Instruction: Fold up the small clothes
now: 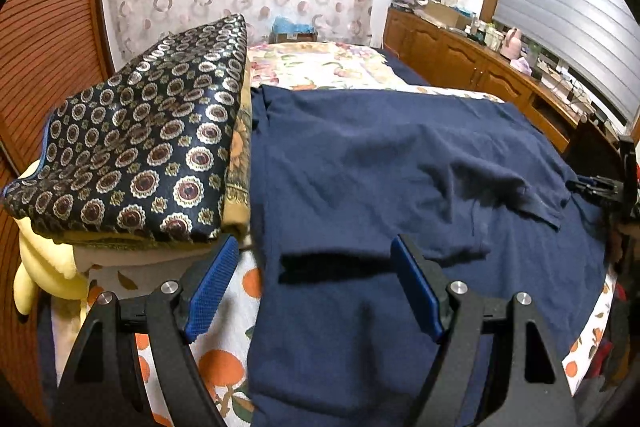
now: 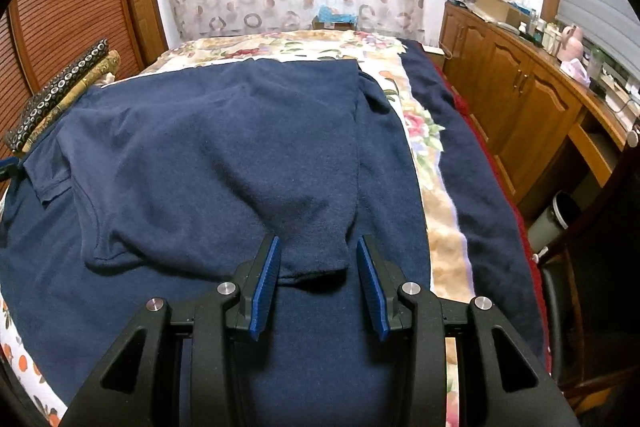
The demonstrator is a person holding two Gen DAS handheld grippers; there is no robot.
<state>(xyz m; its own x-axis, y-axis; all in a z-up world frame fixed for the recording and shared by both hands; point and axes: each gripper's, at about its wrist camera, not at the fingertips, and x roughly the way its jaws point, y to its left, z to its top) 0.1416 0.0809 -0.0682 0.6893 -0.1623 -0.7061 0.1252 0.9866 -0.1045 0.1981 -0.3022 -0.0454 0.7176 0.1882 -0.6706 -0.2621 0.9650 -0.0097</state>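
Left wrist view: navy shirt [image 1: 360,163] spread flat across bed sheet with orange-fruit print [image 1: 224,363], one side folded inward over body, sleeve edge [image 1: 536,211] lying on top toward right. Left gripper [image 1: 316,291] held low over near hem, jaws spread wide, nothing between blue pads [image 1: 210,291]; left pad over printed sheet just beside shirt edge, right pad over navy cloth. Dark fold of shirt hem lying between the two fingers, contact not determinable. Stack of folded patterned fabrics [image 1: 140,155] resting beside shirt on left, touching its edge, yellow plush item [image 1: 44,267] beneath. Other gripper partly visible at far right edge [image 1: 600,187], near shirt's side. Wooden cabinet [image 1: 460,59] along right wall.

Right wrist view: same navy shirt [image 2: 224,155] filling centre, folded panel lying over lower layer. Right gripper [image 2: 318,287] positioned at near corner of folded panel, jaws moderately parted, corner of cloth [image 2: 316,259] sitting between pads [image 2: 262,291] but not pinched. Floral blanket [image 2: 424,131] and dark blue blanket [image 2: 472,163] alongside on right. Wooden cabinet [image 2: 516,95] beyond
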